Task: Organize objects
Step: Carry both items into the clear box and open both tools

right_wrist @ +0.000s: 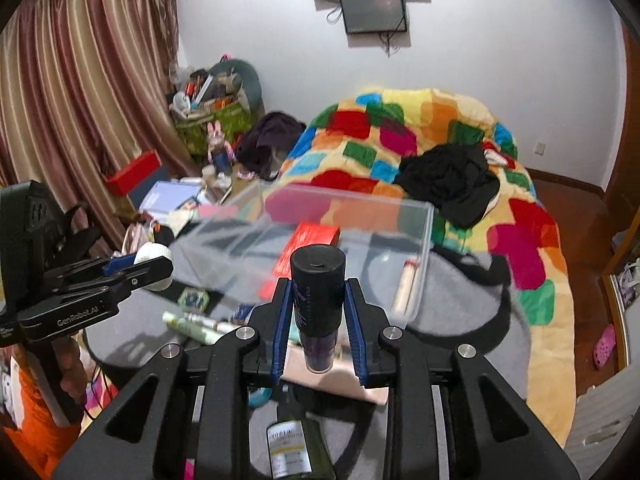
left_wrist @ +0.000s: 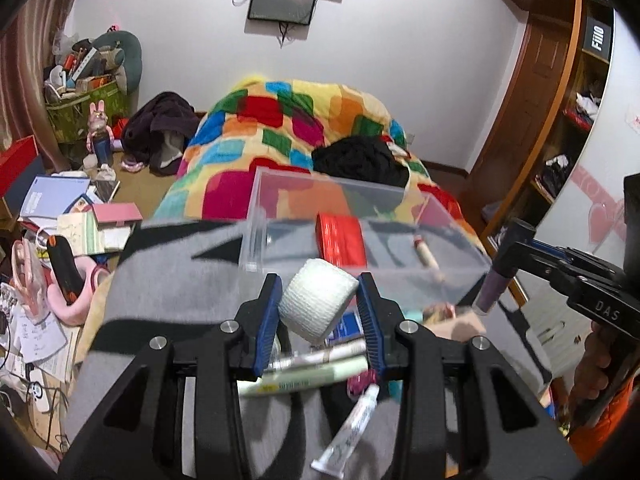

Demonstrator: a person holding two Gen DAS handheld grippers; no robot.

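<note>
My left gripper (left_wrist: 319,304) is shut on a white gauze roll (left_wrist: 316,304) and holds it just before the near wall of a clear plastic bin (left_wrist: 260,216). The bin holds a red box (left_wrist: 340,240) and a pale tube (left_wrist: 428,256). My right gripper (right_wrist: 318,300) is shut on a dark purple bottle (right_wrist: 318,292) held upright near the bin (right_wrist: 420,248). The left gripper (right_wrist: 132,270) with the gauze roll (right_wrist: 152,254) shows at the left of the right wrist view. The right gripper (left_wrist: 508,264) shows at the right of the left wrist view.
Loose tubes (left_wrist: 304,376), a white tube (left_wrist: 352,428) and a green bottle (right_wrist: 292,444) lie on the grey blanket (left_wrist: 168,288) below the grippers. A colourful quilt (right_wrist: 420,132) with black clothing (right_wrist: 452,180) lies behind the bin. Books and clutter (left_wrist: 60,216) cover the left side.
</note>
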